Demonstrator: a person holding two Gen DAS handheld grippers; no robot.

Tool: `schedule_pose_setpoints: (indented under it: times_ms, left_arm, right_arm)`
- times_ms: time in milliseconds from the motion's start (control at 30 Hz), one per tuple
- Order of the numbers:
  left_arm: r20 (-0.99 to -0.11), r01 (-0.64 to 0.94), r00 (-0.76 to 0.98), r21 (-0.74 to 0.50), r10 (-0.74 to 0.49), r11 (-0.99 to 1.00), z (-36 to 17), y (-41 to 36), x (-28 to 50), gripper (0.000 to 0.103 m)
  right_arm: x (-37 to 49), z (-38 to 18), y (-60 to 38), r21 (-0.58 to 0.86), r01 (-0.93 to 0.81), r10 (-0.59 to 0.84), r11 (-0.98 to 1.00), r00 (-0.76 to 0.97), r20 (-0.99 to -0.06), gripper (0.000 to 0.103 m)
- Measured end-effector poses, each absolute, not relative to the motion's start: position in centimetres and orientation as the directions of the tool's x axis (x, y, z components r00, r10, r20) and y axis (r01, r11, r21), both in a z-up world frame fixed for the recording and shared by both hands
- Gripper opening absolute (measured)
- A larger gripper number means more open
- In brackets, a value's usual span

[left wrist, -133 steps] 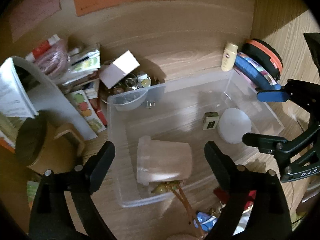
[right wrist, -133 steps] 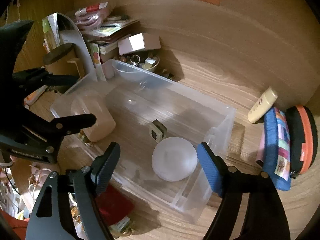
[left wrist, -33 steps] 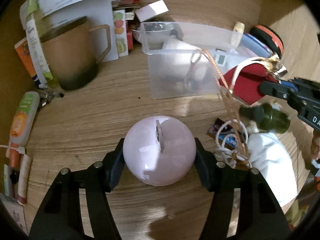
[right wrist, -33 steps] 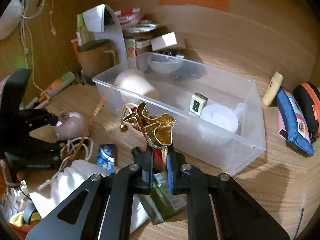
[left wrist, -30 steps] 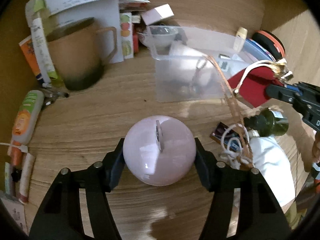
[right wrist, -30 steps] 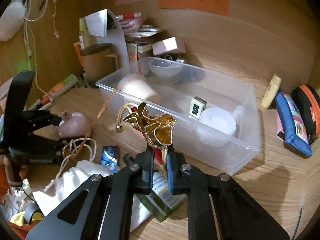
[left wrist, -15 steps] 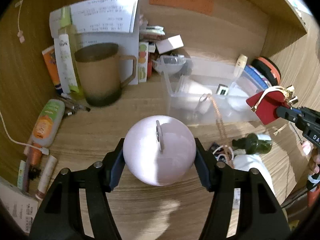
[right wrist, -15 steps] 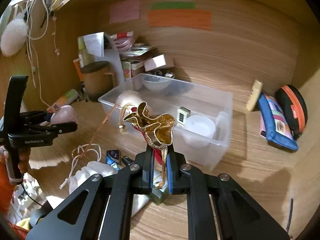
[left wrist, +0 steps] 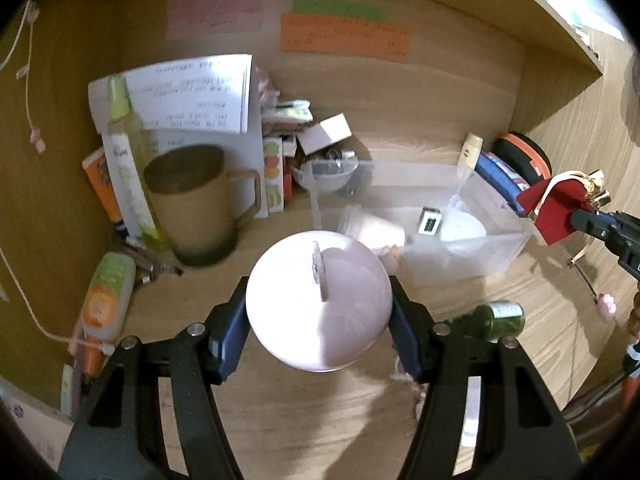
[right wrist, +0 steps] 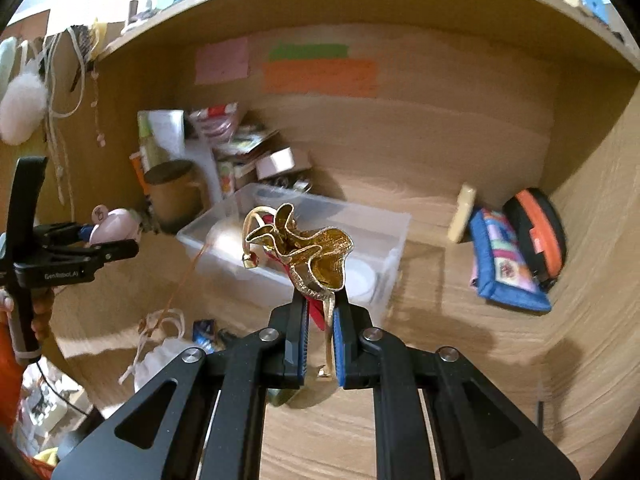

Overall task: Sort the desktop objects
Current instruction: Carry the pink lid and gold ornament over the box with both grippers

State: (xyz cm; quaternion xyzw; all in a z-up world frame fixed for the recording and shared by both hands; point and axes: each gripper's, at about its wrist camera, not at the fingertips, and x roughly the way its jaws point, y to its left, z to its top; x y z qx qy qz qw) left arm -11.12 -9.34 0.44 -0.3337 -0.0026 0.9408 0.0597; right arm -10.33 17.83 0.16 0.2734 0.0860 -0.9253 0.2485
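Observation:
My left gripper (left wrist: 319, 322) is shut on a round pale pink ball-shaped object (left wrist: 318, 300) with a small tab on top, held high above the desk. It also shows in the right wrist view (right wrist: 114, 228). My right gripper (right wrist: 320, 322) is shut on a red pouch with a gold ruffled top (right wrist: 308, 252), lifted over the desk. That pouch shows in the left wrist view (left wrist: 554, 210) at the right. A clear plastic bin (left wrist: 508, 236) stands behind, holding a white lid, a small tile and a pale cup.
A brown mug (left wrist: 192, 204), papers, bottles and tubes crowd the back left. A small clear bowl (left wrist: 328, 176), a cream tube (left wrist: 472, 148) and a blue and an orange case (right wrist: 536, 240) stand near the bin. A green bottle (left wrist: 496, 318) and a white drawstring bag (right wrist: 160, 356) lie in front.
Both grippers have risen well above the desk, each still holding its object. The left one lifted the pink ball off the desk; the bin now looks farther and lower.

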Motion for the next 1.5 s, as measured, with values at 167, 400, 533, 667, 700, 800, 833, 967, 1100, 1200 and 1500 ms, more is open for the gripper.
schedule_pose_setpoints:
  times_ms: [167, 400, 533, 667, 700, 800, 833, 967, 1100, 1200, 1500]
  left_arm:
    - [-0.619, -0.101, -0.777, -0.054, 0.113, -0.993, 1.7, -9.4, -12.6, 0.062]
    - [-0.62, -0.097, -0.775, -0.074, 0.122, -0.993, 2.6, -9.5, -15.1, 0.062]
    - [-0.617, -0.116, -0.774, -0.076, 0.138, -0.99, 3.1, -9.0, -16.3, 0.062]
    - [-0.624, -0.14, -0.766, -0.075, 0.156, -0.987, 3.1, -8.2, -17.6, 0.062]
    - [-0.626, -0.15, -0.763, -0.074, 0.163, -0.986, 3.0, -7.9, -18.1, 0.062]
    - [-0.634, -0.166, -0.754, -0.072, 0.174, -0.984, 2.8, -7.3, -19.3, 0.062]
    - [-0.637, -0.17, -0.75, -0.075, 0.178, -0.983, 2.8, -7.1, -19.7, 0.062]
    - [-0.647, -0.19, -0.737, -0.078, 0.195, -0.979, 2.4, -6.4, -21.3, 0.062]
    - [-0.659, -0.207, -0.725, -0.072, 0.202, -0.976, 1.9, -5.9, -22.7, 0.062]
    - [-0.672, -0.216, -0.711, -0.074, 0.209, -0.974, 1.4, -5.7, -24.0, 0.062]
    - [-0.704, -0.237, -0.68, -0.057, 0.207, -0.97, -0.3, -5.0, -26.7, 0.062]
  right_arm:
    - [-11.0, 1.2, 17.6, -0.04, 0.517, -0.419, -0.855, -0.734, -0.534, 0.009]
    - [-12.4, 1.4, 16.6, -0.069, 0.541, -0.427, -0.838, -0.729, -0.535, 0.009]
    - [-14.0, 1.1, 16.3, -0.055, 0.543, -0.43, -0.838, -0.718, -0.547, 0.009]
    - [-15.7, 0.6, 16.1, -0.039, 0.541, -0.428, -0.84, -0.706, -0.564, 0.009]
    - [-16.1, 0.5, 16.1, -0.034, 0.543, -0.431, -0.839, -0.701, -0.568, 0.009]
    - [-17.1, 0.2, 15.7, -0.028, 0.545, -0.432, -0.838, -0.693, -0.578, 0.009]
    - [-17.5, 0.0, 15.6, -0.026, 0.547, -0.432, -0.837, -0.689, -0.581, 0.009]
    - [-18.7, -0.4, 15.2, -0.024, 0.549, -0.431, -0.836, -0.682, -0.591, 0.009]
    - [-20.2, -1.0, 14.9, -0.018, 0.547, -0.427, -0.837, -0.673, -0.603, 0.009]
    - [-21.4, -1.7, 14.6, -0.01, 0.546, -0.425, -0.838, -0.664, -0.615, 0.009]
    - [-24.5, -3.7, 13.6, -0.006, 0.547, -0.412, -0.837, -0.637, -0.652, 0.009]
